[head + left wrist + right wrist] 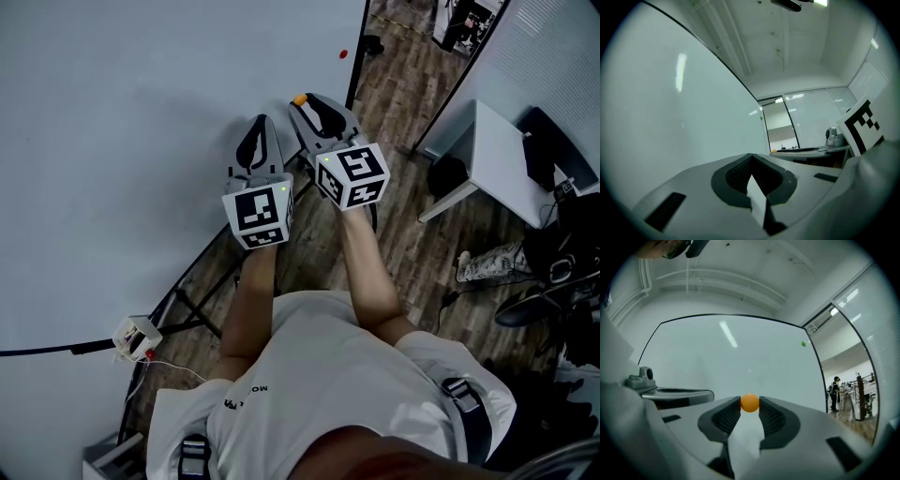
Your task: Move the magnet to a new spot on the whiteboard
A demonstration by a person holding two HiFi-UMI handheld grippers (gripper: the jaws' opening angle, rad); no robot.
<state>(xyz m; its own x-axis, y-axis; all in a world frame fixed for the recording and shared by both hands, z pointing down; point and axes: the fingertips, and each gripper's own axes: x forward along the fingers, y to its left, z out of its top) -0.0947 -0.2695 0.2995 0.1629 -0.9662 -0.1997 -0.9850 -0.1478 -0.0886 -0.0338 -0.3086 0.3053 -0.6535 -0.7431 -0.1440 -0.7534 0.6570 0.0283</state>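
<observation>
A small orange magnet sits pinched between the tips of my right gripper, whose pads press on both its sides. In the head view the orange magnet shows at the tip of the right gripper, close to the whiteboard near its right edge. The whiteboard fills the space ahead of the jaws. My left gripper is held beside the right one, just to its left. Its pads meet at the tips with nothing between them.
A small red dot sits near the board's right edge; a green dot shows there in the right gripper view. The board's black stand legs and a power strip lie below. A white desk stands right. A person stands far off.
</observation>
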